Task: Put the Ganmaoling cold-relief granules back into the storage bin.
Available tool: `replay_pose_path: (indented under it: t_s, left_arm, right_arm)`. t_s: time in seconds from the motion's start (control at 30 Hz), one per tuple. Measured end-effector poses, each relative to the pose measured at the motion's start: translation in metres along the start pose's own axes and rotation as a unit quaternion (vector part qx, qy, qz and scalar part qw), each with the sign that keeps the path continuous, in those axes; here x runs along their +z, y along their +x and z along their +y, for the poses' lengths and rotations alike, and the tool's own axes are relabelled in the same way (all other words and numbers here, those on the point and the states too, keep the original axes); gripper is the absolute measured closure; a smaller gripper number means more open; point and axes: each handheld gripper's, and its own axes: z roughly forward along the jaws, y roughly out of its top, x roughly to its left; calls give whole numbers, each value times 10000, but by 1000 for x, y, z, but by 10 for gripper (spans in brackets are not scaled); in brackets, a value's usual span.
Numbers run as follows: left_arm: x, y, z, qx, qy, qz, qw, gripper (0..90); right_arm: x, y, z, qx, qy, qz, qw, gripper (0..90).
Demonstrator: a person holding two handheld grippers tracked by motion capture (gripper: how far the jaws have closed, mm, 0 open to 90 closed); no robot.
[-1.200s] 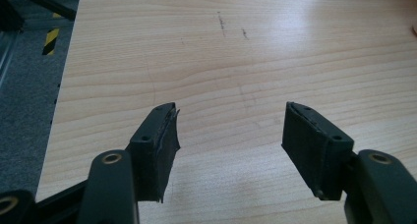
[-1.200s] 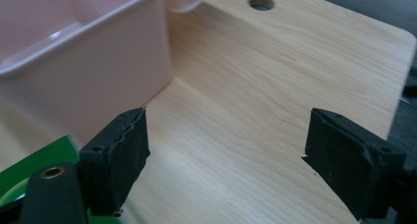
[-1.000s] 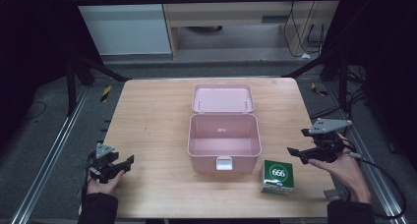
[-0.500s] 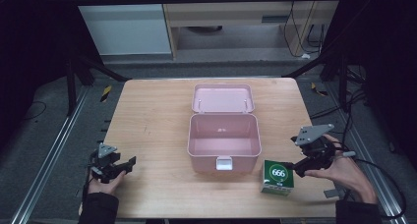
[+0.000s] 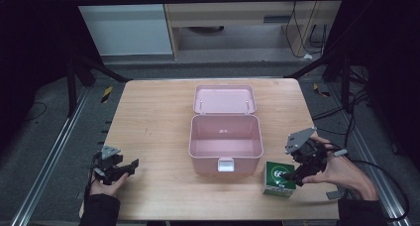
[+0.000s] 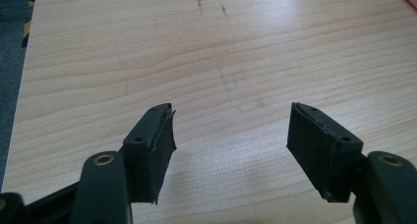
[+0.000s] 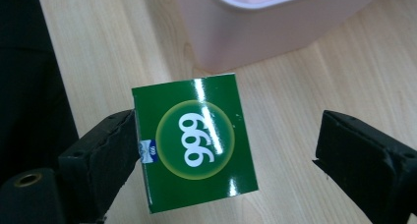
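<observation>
A small green box (image 5: pixel 277 179) marked 999 stands on the table near its front right, just right of the open pink case (image 5: pixel 208 162). My right gripper (image 5: pixel 296 177) hangs at the green box's right side. In the right gripper view the green box (image 7: pixel 195 141) lies between the jaws of that gripper (image 7: pixel 229 135). One jaw is at the box's edge and the other stands well apart; the jaws have just been opening. My left gripper (image 5: pixel 129 167) rests at the front left, and its jaws (image 6: pixel 231 145) are open over bare wood.
The pink case's lid (image 5: pixel 225 99) lies folded back toward the far side, and its white latch (image 5: pixel 225 164) faces the front. The case's wall (image 7: pixel 255 32) is close beyond the green box. The table's front edge is near both hands.
My right gripper has moved left from beside the table's right edge to the green box. The left gripper has stayed in place.
</observation>
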Motion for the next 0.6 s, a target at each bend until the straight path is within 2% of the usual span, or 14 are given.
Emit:
replay_pose_path:
  t_s: [0.13,0.3,0.6]
  left_arm:
    - [1,-1,0,32,25,2,10000,335]
    - [1,-1,0,46,39,-3,10000,334]
    - [2,-2,-1,91,67,29,9999,332]
  right_arm:
    - [7,2,3,-110,242,117,9996,67]
    - [12,3,3,-171,382,208,9989,64]
    - [27,5,0,-161,725,388,9965,42]
